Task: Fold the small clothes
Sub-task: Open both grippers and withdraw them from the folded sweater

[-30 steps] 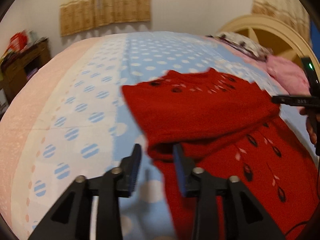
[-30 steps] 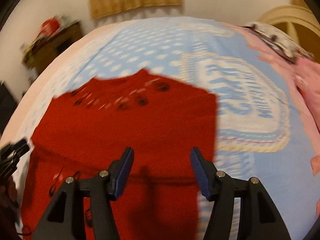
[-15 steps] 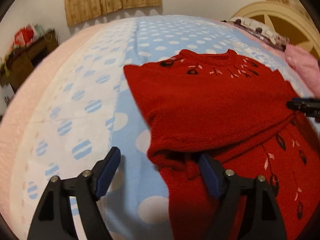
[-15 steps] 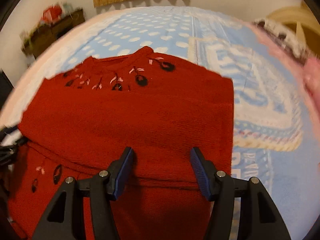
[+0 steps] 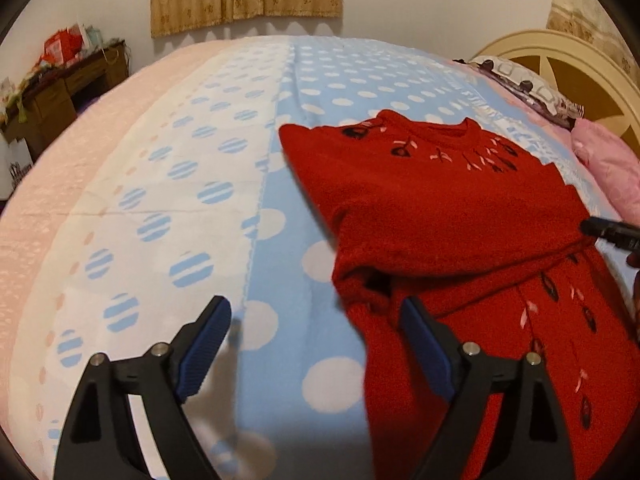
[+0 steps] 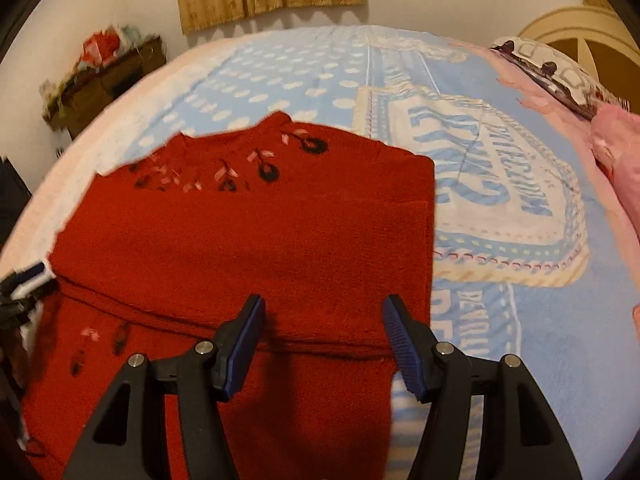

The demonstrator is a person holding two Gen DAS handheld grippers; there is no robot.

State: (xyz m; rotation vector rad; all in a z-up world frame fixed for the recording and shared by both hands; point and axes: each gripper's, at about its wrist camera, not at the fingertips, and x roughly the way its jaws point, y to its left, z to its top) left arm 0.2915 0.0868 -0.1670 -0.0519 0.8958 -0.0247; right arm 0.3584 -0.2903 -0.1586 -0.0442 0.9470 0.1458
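Observation:
A red knitted sweater point(image 5: 440, 208) with dark and pink stitched flowers lies flat on the bed, neck away from me, a folded layer across its upper part. My left gripper point(image 5: 316, 332) hovers at the sweater's left edge. Its jaws are opening wide, with the right finger point(image 5: 424, 344) over the red knit, the left finger over the bedspread, and nothing gripped. My right gripper point(image 6: 324, 320) hangs over the fold line near the sweater point(image 6: 260, 240) right edge. Those jaws are opening too, and the pads press on nothing. Each gripper's tip shows at the edge of the other view.
The bed carries a blue bedspread point(image 5: 320, 92) with white dots and a lettered panel point(image 6: 480, 168). A pink pillow point(image 5: 612, 172) and cream headboard point(image 5: 560, 64) sit at the right. A cluttered wooden desk point(image 5: 60, 88) stands left by the wall, under a tan curtain.
The left jaws have spread wide and come off the sweater's folded left corner. Both grippers have sunk slightly toward the bed; the sweater now lies still and flat.

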